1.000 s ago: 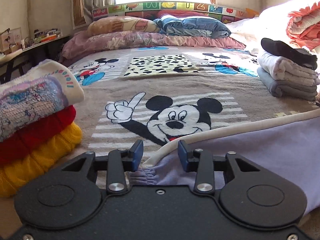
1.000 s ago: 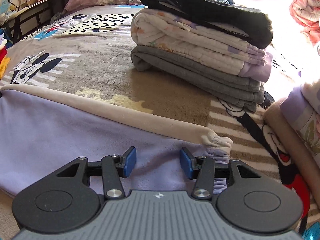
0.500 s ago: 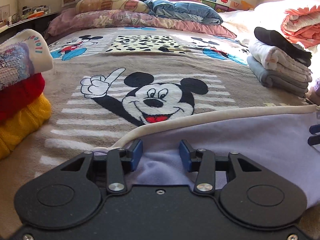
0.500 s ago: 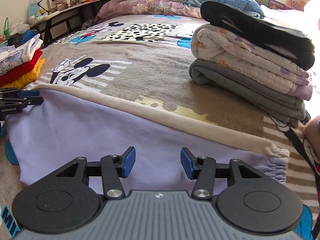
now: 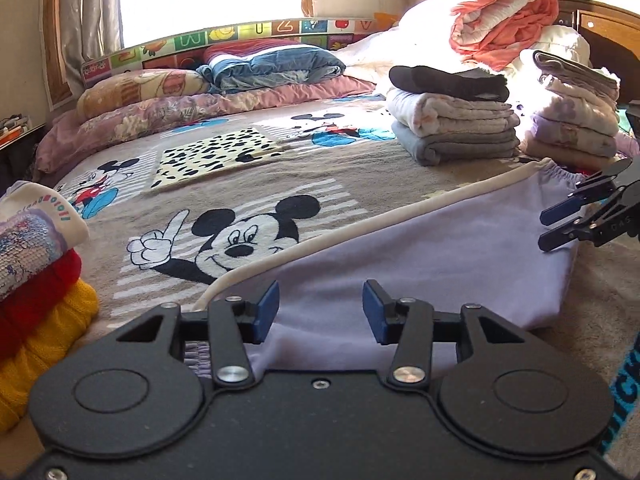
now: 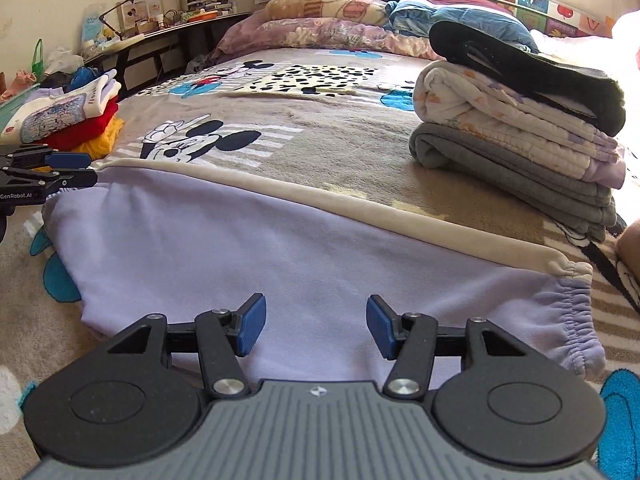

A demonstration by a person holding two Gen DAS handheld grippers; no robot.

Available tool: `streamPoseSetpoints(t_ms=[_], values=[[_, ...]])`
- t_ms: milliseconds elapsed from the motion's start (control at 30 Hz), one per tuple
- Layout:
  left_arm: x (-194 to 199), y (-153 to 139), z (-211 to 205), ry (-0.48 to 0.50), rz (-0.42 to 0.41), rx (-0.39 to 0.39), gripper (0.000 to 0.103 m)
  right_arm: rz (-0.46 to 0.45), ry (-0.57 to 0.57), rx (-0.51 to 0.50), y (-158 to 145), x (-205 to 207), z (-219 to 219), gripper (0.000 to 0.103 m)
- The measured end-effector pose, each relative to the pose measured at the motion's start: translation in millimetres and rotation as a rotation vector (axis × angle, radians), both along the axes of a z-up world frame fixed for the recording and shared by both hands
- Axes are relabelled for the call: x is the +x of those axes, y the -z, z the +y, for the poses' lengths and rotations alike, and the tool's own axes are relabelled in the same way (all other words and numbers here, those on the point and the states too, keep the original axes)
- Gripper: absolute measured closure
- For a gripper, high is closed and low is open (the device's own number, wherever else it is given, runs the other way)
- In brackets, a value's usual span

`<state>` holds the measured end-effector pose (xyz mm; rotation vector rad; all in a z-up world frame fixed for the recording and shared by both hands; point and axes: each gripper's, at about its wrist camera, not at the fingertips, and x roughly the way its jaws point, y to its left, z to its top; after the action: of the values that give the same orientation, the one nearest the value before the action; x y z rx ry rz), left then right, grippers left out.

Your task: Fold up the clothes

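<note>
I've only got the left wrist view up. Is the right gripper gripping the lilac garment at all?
Observer: No. In the right wrist view the right gripper hangs over the lilac garment with its jaws opening and no cloth pinched between the pads.
Operator: How does the garment's right end finish?
Observer: In a gathered elastic cuff, lying on the blanket.
Operator: What's past the folded pile on my left side?
Observer: A dark side table along the wall, crowded with small items.

Lavender trousers [image 6: 248, 248], cream stripe, flat on bedspread [image 6: 340, 152]
</note>
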<state>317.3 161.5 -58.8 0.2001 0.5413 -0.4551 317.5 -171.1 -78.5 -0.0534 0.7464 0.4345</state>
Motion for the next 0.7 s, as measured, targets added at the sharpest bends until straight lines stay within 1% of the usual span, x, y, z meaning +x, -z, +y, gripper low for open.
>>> streamPoseSetpoints(t_ms=[33, 100, 133, 233, 267, 333, 367, 400, 433, 467, 533, 567, 633, 700], values=[[0.3, 4.7, -1.2, -0.004, 0.027, 0.01, 0.058, 0.005, -0.005, -0.002, 2.6, -2.1, 3.5, 0.047], [5.3, 24.4, -5.9, -0.038, 0.104, 0.093, 0.057, 0.024, -0.005, -0.018, 10.5, -4.0, 9.8, 0.047], [3.0, 31.5, -6.9, -0.044, 0.101, 0.114, 0.057, 0.026, 0.0, -0.017, 13.8, -4.8, 10.6, 0.045], [-10.4, 19.5, -0.9, -0.032, 0.029, 0.062, 0.058, 0.031, 0.021, 0.003, 17.5, -5.7, 8.8, 0.043], [-13.4, 16.6, 3.2, -0.019, 0.02, 0.034, 0.058, 0.033, 0.026, 0.004, 17.1, -5.7, 8.6, 0.043], [-13.8, 22.1, 9.5, -0.024, 0.055, 0.01, 0.055, 0.036, 0.03, 0.001, 16.7, -5.9, 9.1, 0.043], [-10.9, 31.4, 11.0, -0.046, 0.088, 0.021, 0.052, 0.037, 0.032, -0.001, 17.2, -6.2, 9.2, 0.043], [-8.8, 39.1, 12.8, -0.065, 0.114, 0.025, 0.051, 0.039, 0.036, 0.001, 17.3, -6.2, 9.1, 0.043], [-9.6, 39.5, 15.2, -0.068, 0.112, 0.0, 0.051, 0.042, 0.041, 0.004, 17.1, -6.2, 8.7, 0.043], [-9.9, 35.2, 15.5, -0.067, 0.117, 0.0, 0.051, 0.045, 0.048, 0.008, 16.5, -6.5, 8.0, 0.043], [-14.6, 23.4, 16.5, -0.065, 0.088, -0.02, 0.051, 0.049, 0.075, 0.023, 13.7, -10.7, 3.3, 0.043], [-16.4, 20.3, 19.8, -0.065, 0.078, -0.056, 0.051, 0.049, 0.087, 0.032, 12.5, -14.0, 0.0, 0.043], [-11.4, 25.7, 22.7, -0.09, 0.132, -0.059, 0.048, 0.027, 0.117, 0.045, 7.9, -23.8, -9.2, 0.043], [-11.0, 31.1, 18.4, -0.096, 0.143, -0.027, 0.048, -0.006, 0.168, 0.081, 2.1, -37.4, -27.8, 0.043]])
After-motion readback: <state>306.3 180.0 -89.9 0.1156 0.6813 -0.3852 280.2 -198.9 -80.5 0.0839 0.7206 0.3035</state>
